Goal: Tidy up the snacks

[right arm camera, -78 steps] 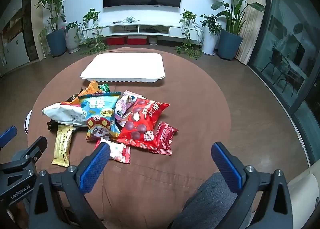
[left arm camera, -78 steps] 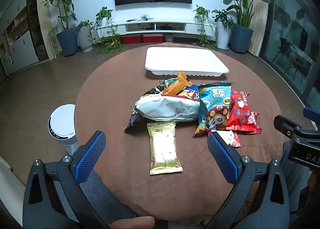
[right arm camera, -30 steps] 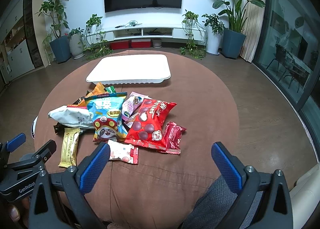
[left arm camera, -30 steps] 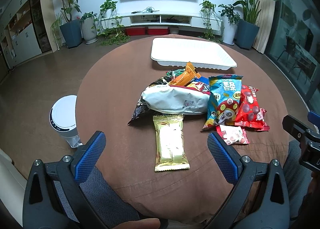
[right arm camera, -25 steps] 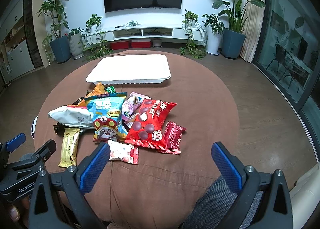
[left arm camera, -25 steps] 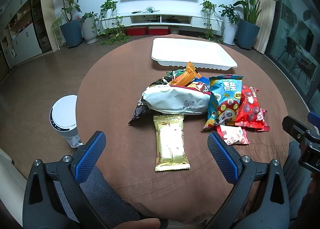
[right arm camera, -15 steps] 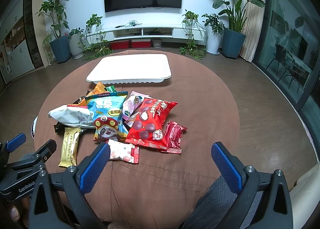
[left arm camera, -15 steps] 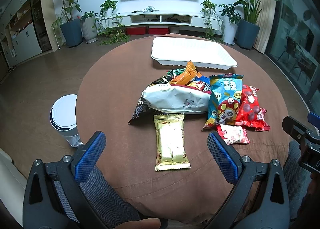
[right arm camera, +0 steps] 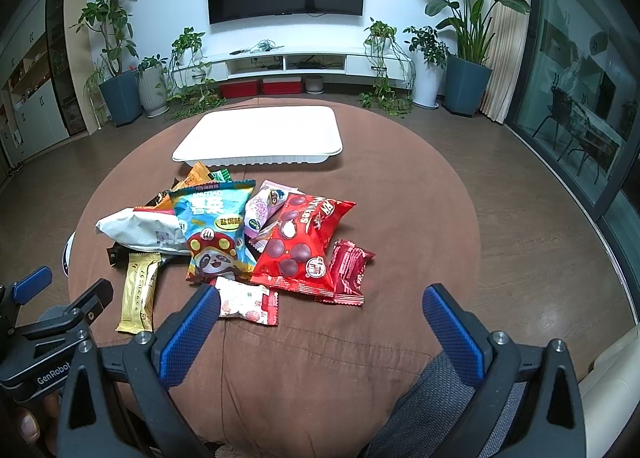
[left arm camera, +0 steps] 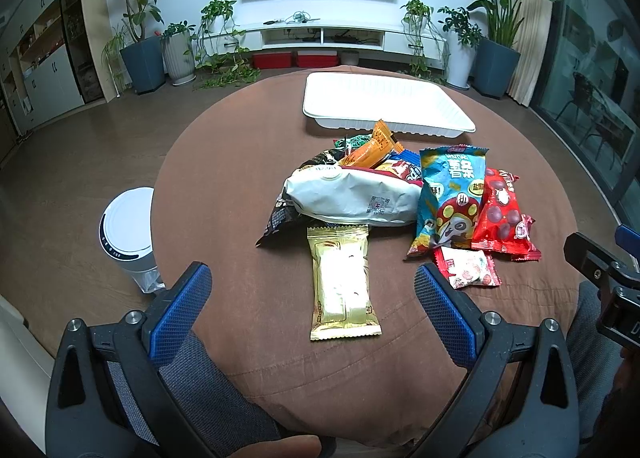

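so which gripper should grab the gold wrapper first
Left, probably. The gold wrapper lies straight ahead between the open left gripper fingers, clear of the pile. For the right gripper it sits far off to the left, with the small red-and-white packet closer.

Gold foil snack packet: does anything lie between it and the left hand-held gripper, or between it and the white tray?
Nothing lies between the open left hand-held gripper and the gold foil snack packet. Toward the white plastic tray, the white snack bag and the orange packet lie across the straight path.
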`<state>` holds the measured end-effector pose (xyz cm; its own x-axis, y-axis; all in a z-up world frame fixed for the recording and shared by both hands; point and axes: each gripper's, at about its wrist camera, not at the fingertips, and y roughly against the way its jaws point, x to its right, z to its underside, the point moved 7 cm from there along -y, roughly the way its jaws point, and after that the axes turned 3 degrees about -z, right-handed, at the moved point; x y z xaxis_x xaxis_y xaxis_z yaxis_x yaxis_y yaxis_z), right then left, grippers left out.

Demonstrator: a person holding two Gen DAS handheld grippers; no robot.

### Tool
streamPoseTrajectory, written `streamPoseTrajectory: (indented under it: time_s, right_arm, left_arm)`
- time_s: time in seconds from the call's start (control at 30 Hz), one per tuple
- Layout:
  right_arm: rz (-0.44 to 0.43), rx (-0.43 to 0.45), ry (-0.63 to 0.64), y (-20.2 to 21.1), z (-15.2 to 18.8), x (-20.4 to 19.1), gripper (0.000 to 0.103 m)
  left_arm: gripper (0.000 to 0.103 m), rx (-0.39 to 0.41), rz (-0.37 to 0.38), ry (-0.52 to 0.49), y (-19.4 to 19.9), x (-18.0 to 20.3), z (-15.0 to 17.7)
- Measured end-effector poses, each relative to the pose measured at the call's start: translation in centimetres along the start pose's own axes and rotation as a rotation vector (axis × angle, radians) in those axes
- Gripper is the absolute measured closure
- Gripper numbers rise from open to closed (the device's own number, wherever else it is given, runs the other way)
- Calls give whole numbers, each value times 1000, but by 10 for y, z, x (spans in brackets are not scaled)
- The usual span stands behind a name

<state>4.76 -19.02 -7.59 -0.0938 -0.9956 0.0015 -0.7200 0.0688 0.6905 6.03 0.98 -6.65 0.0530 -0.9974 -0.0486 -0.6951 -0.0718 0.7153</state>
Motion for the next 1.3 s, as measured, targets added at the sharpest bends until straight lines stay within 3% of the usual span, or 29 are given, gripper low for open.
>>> streamPoseTrajectory:
  time_s: [1.03,1.3]
  right_arm:
    - [-2,-5,1,-1,1,0,0]
    - [-16,-5,-7,-5,7,0,0]
  left_arm:
    - [0,-8,3,-1,-3,2,7]
    - [0,-6,44,29,-8,-1,5]
